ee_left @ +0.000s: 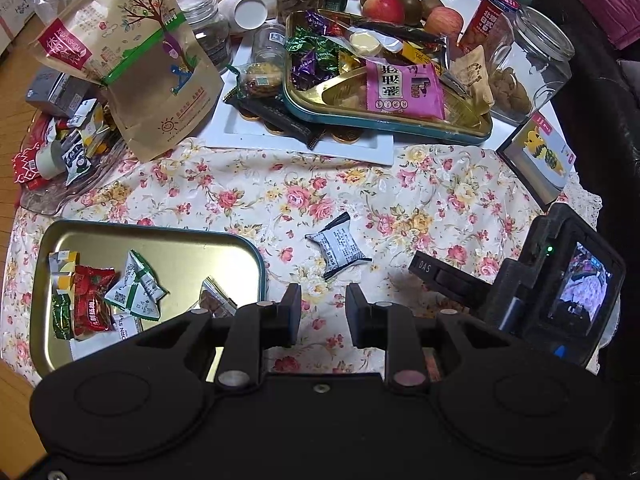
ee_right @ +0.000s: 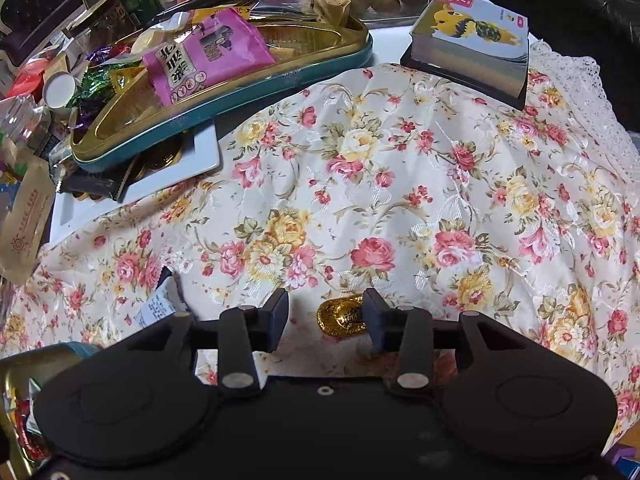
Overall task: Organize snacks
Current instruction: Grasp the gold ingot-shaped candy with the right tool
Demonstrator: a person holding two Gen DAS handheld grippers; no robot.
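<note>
The left gripper is held over the floral tablecloth, its jaws parted with nothing between them. At its 12 o'clock, a little further out, a white-and-black printed snack packet lies alone on the cloth, with bare cloth all round it. At 9 o'clock sits a shallow gold metal tin with a teal rim, holding a red wrapped sweet, a green-and-white triangular packet and a few others; its right half is bare.

The right gripper has its jaws standing apart and slightly widening; a small gold foil-wrapped ingot-shaped sweet lies on the cloth between them, close against the right finger, and whether they touch cannot be told. Open cloth stretches ahead from 11 to 2 o'clock.

Further off at 11 o'clock, a second teal-rimmed gold tray overhangs a white rectangular tray, crowded with a pink packet bearing black Chinese characters. At 1 o'clock a small box printed with a yellow cartoon figure rests at the cloth's far edge. A brown paper bag with a tree drawing, glass jars and apples crowd the far side.
</note>
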